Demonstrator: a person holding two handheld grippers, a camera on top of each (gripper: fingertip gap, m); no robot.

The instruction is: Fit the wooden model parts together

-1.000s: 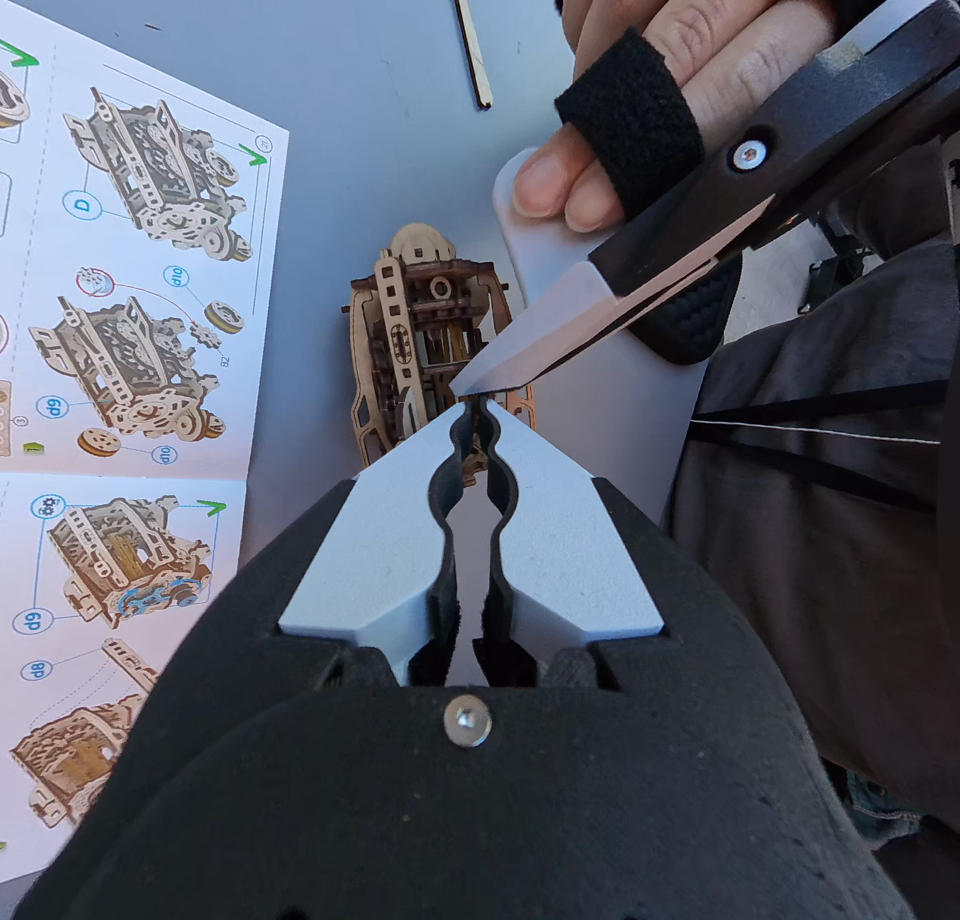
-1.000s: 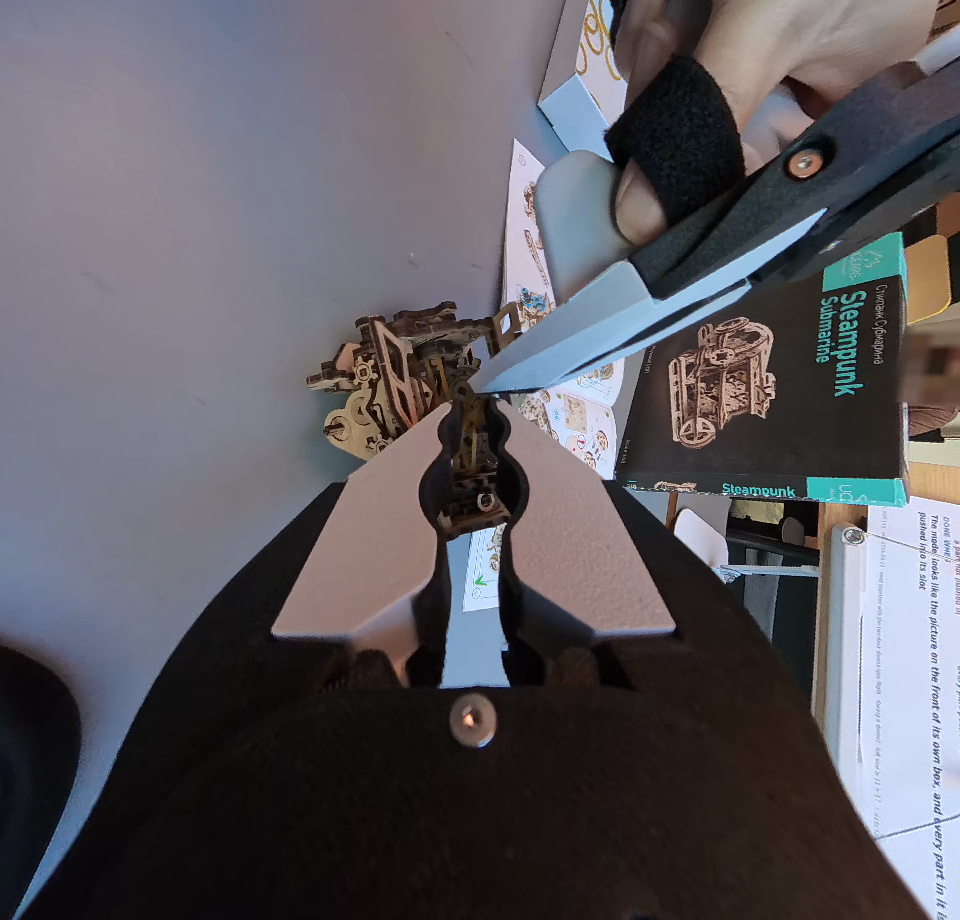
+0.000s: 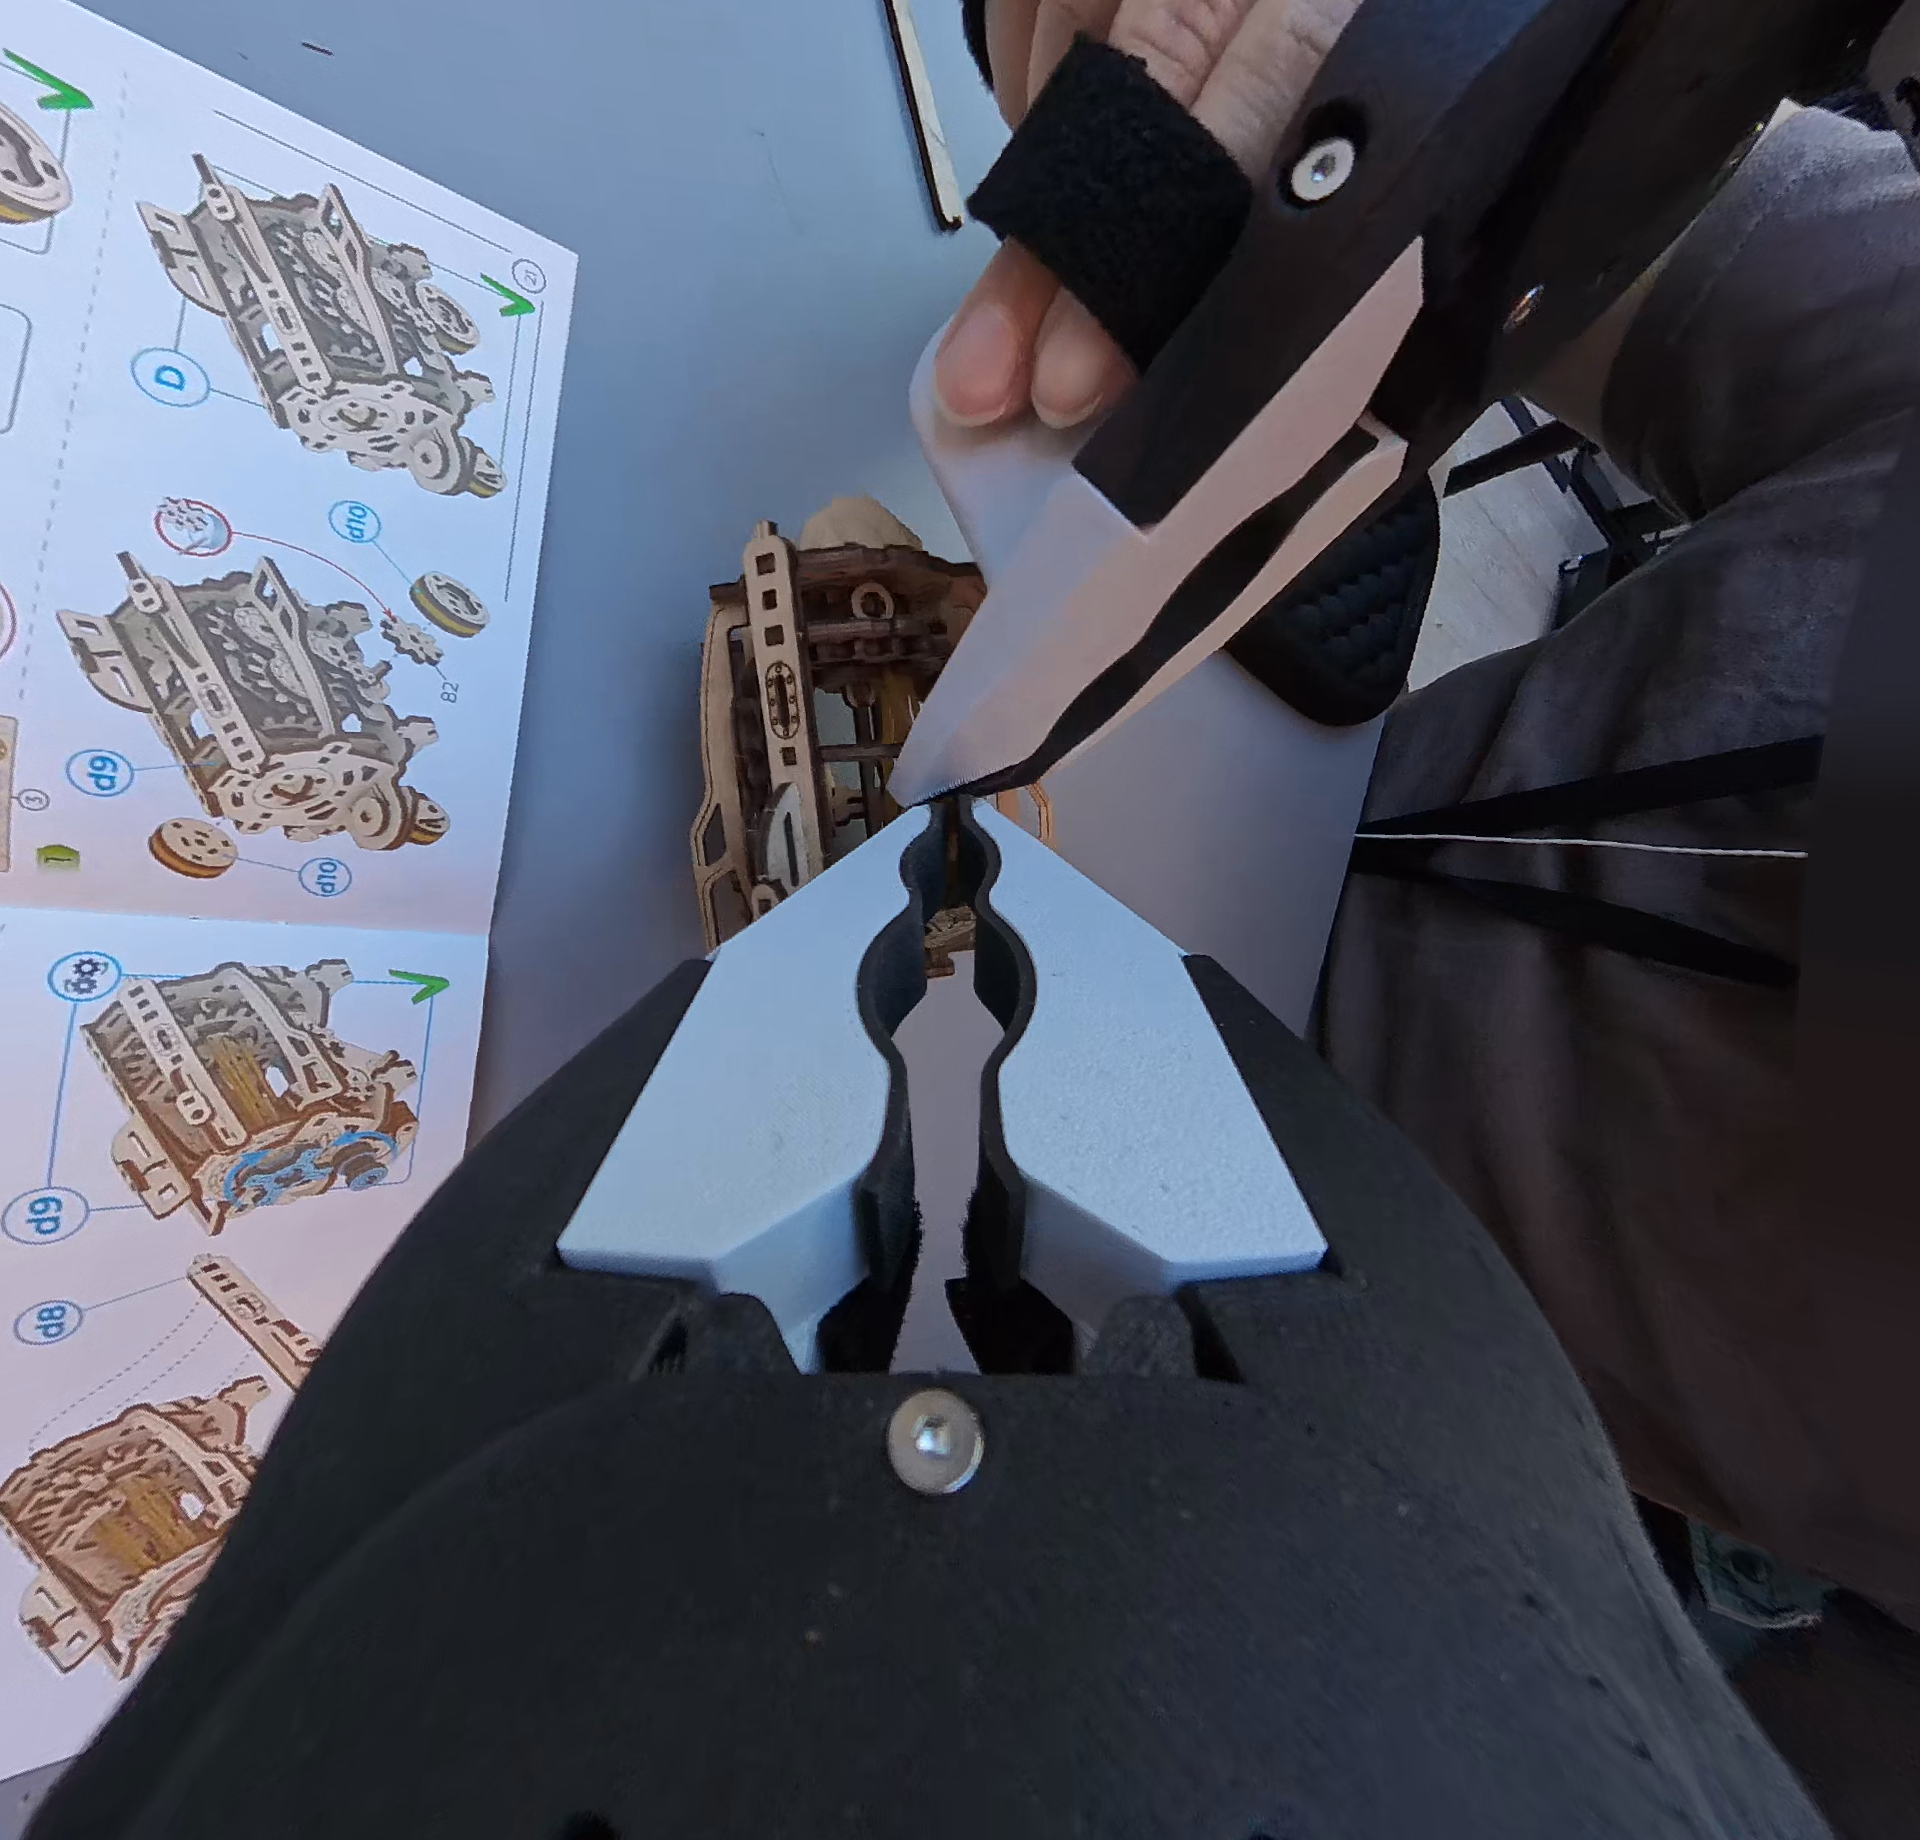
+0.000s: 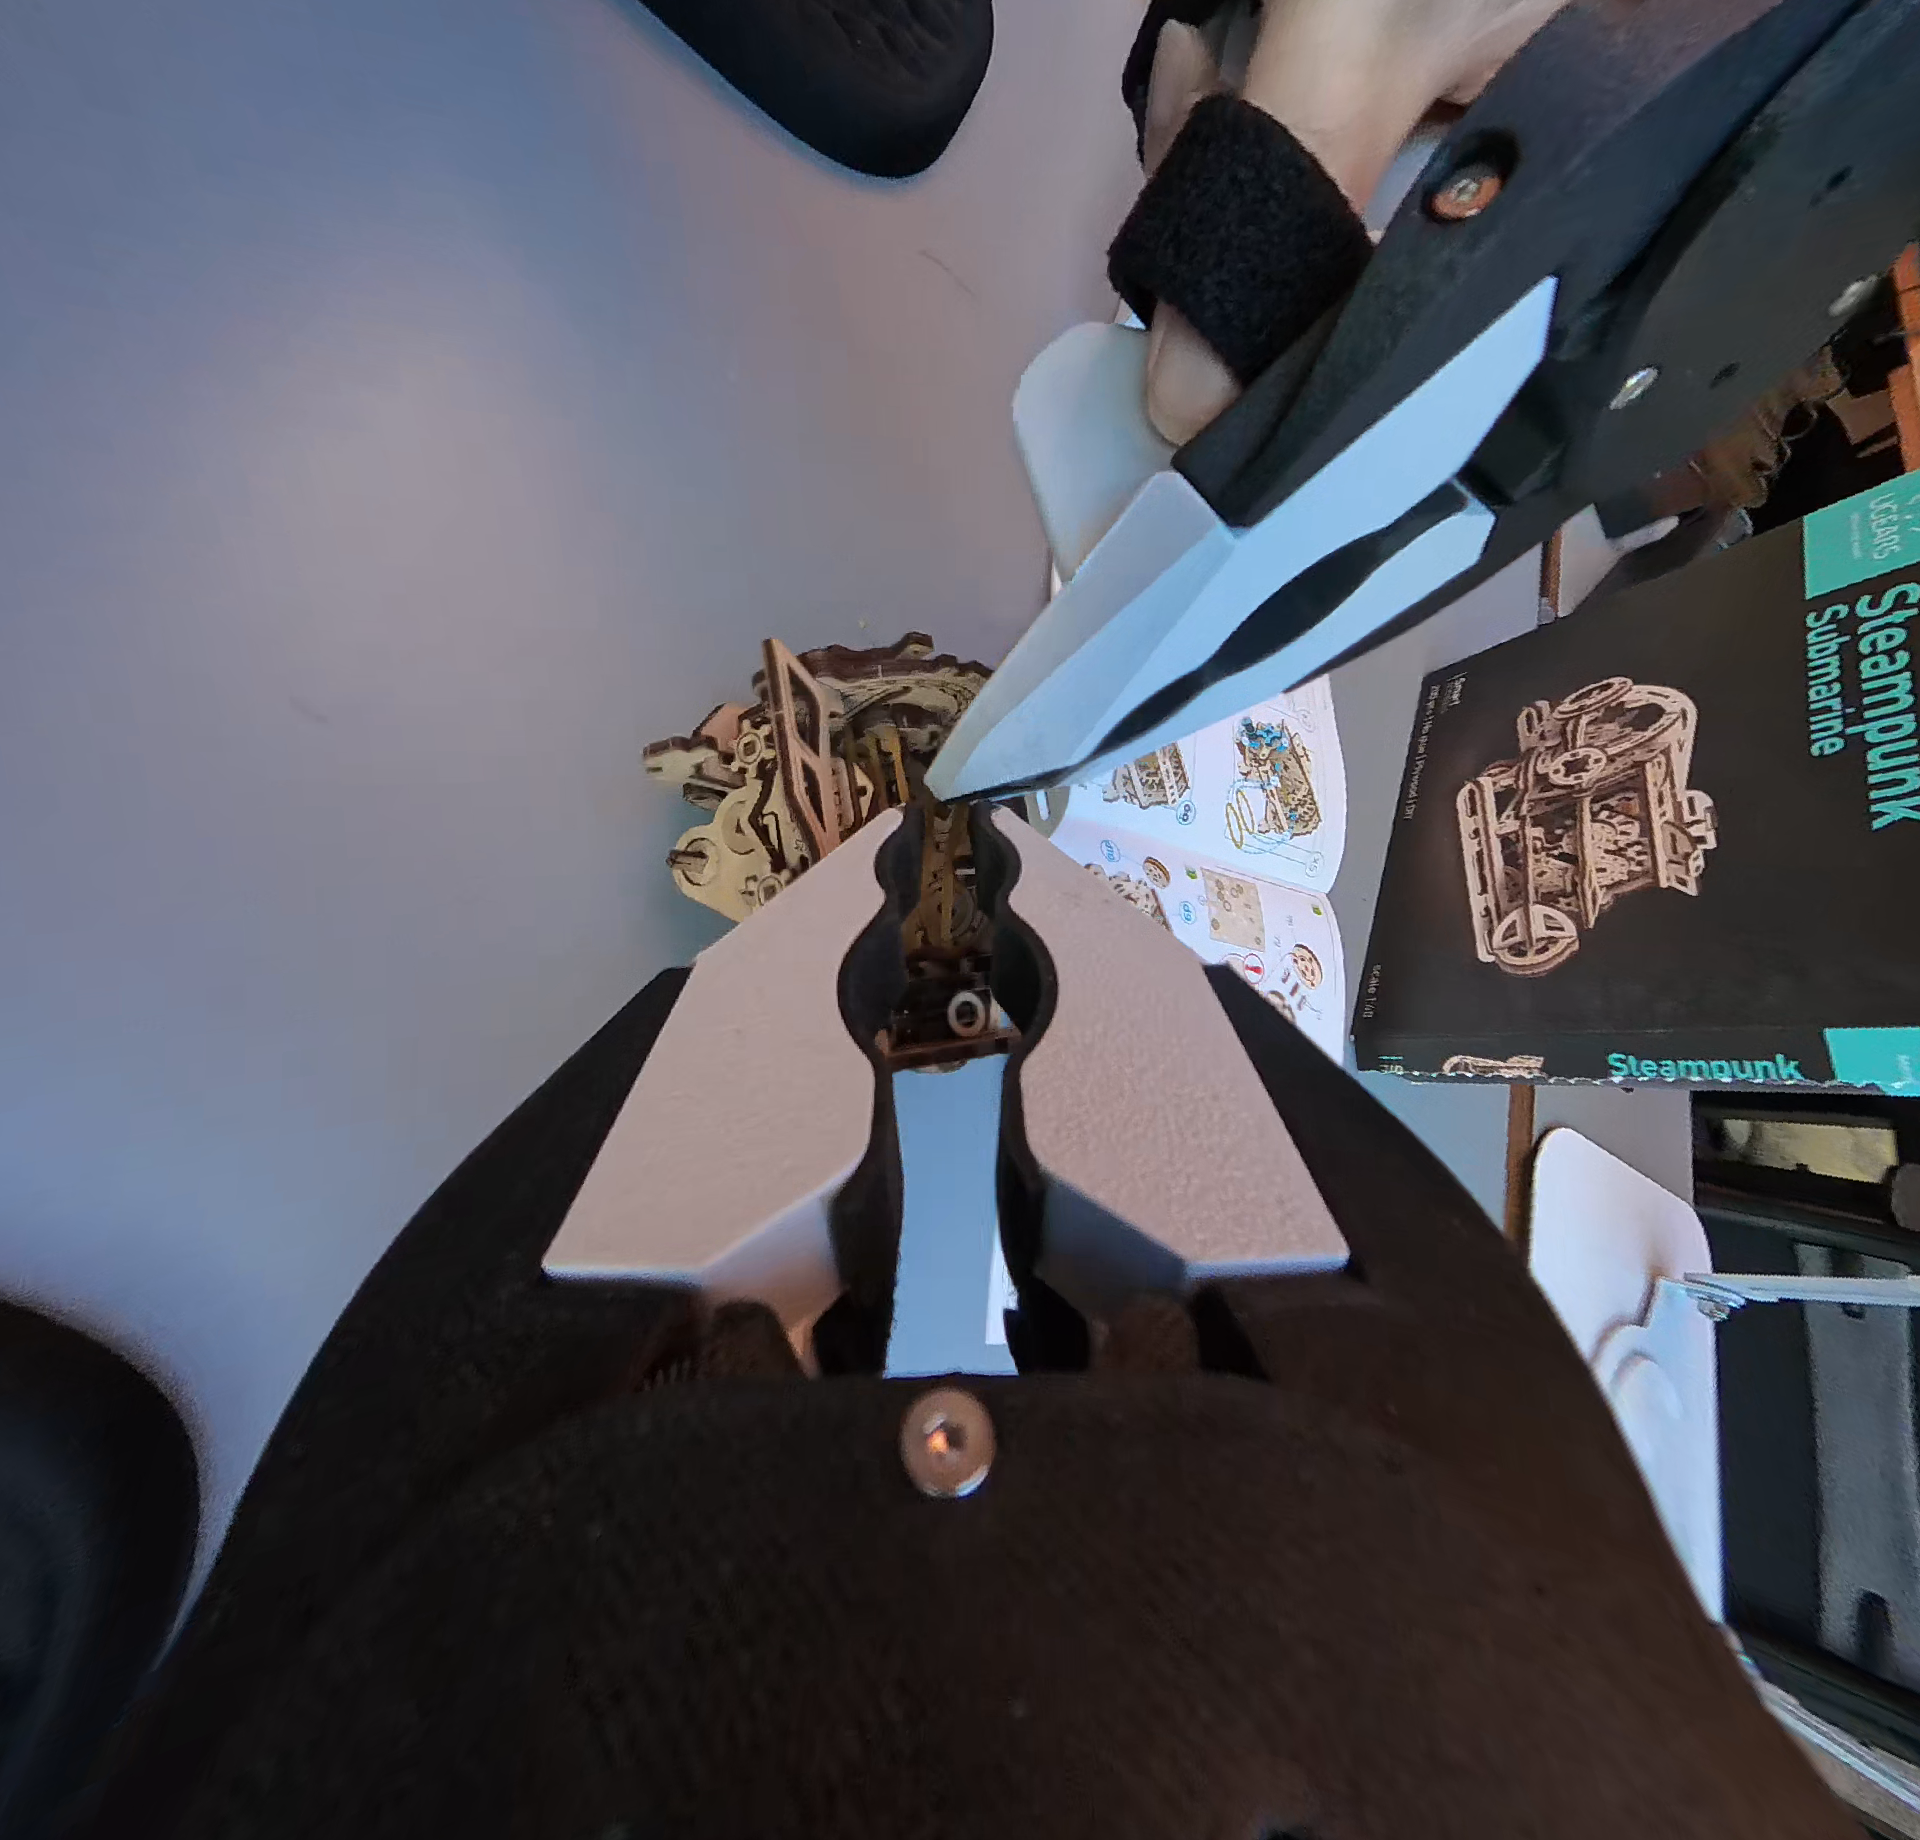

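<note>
Your grippers have black bodies, pale grey fingers, black wavy pads, one silver screw; a black finger strap.

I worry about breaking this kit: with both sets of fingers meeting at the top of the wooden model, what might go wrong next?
1. The left gripper and right gripper tips crowd one spot; they may knock each other and slip off.
2. The wooden model stands free on the table, with thin slats under the tips; a hard push could snap one or tip it.
</note>
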